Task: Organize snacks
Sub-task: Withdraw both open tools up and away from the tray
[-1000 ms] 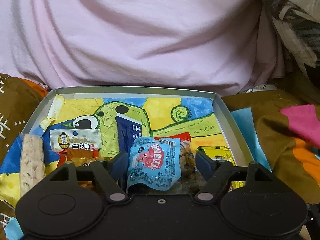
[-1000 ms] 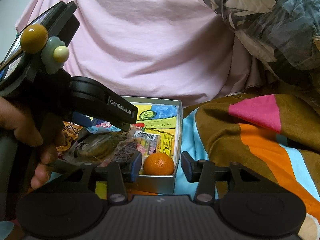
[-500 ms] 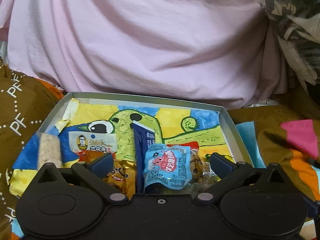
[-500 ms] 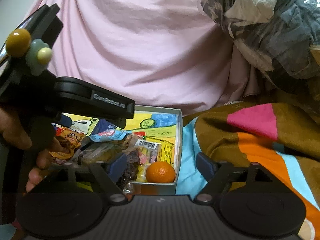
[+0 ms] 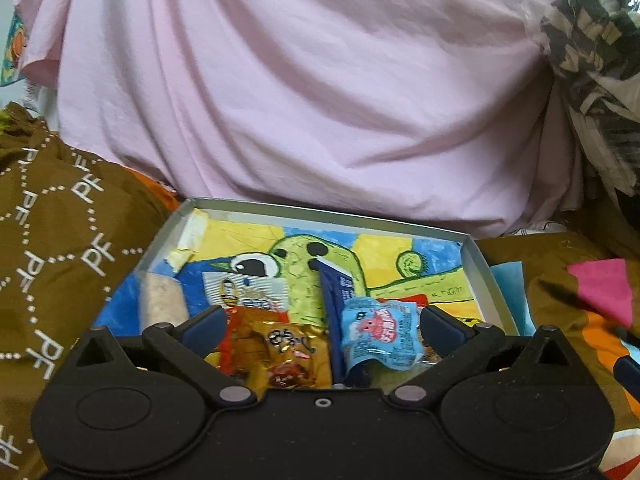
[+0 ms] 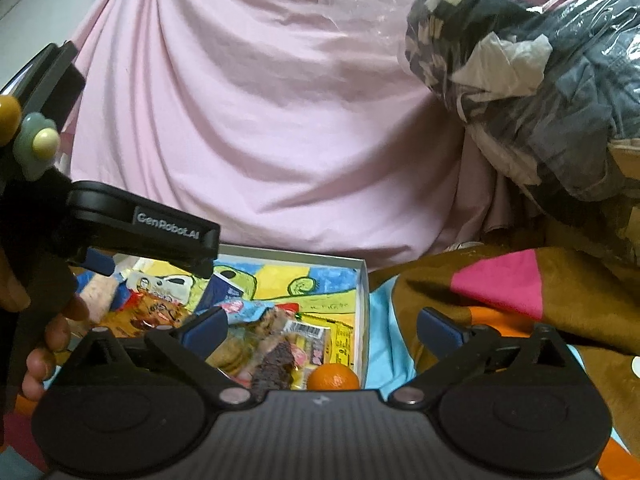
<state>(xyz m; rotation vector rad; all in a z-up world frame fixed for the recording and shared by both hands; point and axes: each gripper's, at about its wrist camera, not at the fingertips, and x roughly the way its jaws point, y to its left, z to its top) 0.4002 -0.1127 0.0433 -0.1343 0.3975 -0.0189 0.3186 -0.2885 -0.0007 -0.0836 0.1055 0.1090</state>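
A shallow grey box (image 5: 476,256) with a cartoon-painted floor holds several snacks: a light blue packet (image 5: 380,334), a gold packet (image 5: 286,348), a dark blue sachet (image 5: 334,296), a white-labelled packet (image 5: 244,294) and a pale bar (image 5: 162,302). My left gripper (image 5: 322,326) is open and empty above the near snacks. In the right wrist view the box (image 6: 362,308) also holds an orange (image 6: 333,377), cookies (image 6: 230,354) and a brown cake piece (image 6: 276,362). My right gripper (image 6: 322,326) is open and empty above the box's right edge. The left gripper's body (image 6: 140,228) shows at the left.
The box lies on a brown patterned blanket (image 5: 60,240) with pink, orange and blue patches (image 6: 500,284). A pink sheet (image 5: 320,100) rises behind it. A plastic-wrapped bundle of dark clothes (image 6: 540,60) sits at the upper right.
Both grippers have opened wide and pulled back and up from the box. The light blue packet left the left gripper's fingers and lies in the box; the orange stays in its corner.
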